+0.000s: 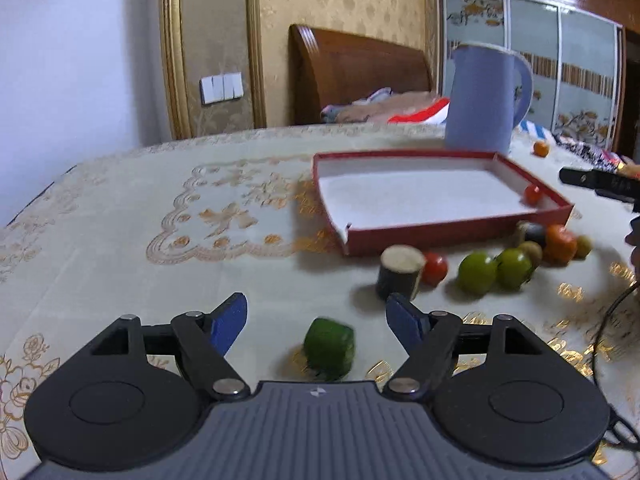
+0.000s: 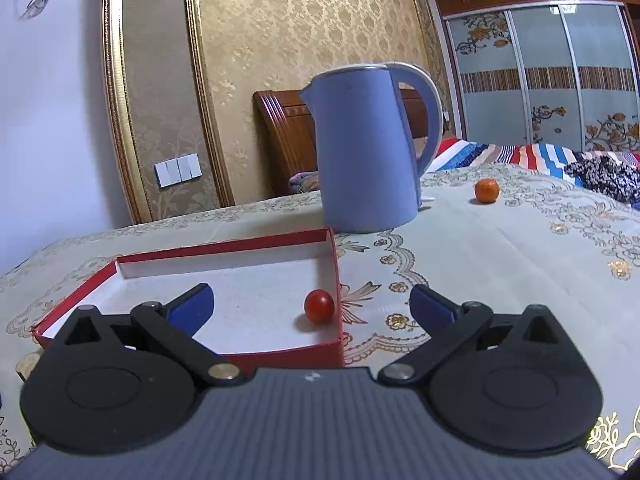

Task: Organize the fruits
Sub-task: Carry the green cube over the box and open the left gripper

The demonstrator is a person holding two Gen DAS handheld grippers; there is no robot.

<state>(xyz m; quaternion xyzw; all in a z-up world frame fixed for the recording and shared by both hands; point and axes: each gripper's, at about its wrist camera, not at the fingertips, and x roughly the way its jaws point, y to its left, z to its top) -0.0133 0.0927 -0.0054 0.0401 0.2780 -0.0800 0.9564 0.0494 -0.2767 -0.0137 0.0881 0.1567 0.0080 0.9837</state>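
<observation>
Between the spread blue pads of the left gripper (image 1: 316, 320), at 6 o'clock: small blurred green fruit chunk (image 1: 329, 349), ungripped. Right gripper (image 2: 312, 304) gapes empty over the red-walled cardboard tray (image 2: 335, 264). Judged step: pickup; next, close squarely on it.

no readable text in either view

no words, numbers or brand names can be read. the only sign is a small pale emblem on the ribbed grey housing of each gripper, near the bottom middle of its view: one on the left gripper (image 1: 316, 312) and one on the right gripper (image 2: 310, 300). each is too small to make out as letters. the blue kettle (image 2: 364, 148) at the far side of the table shows a faint mark high on its body, too blurred to read.
</observation>
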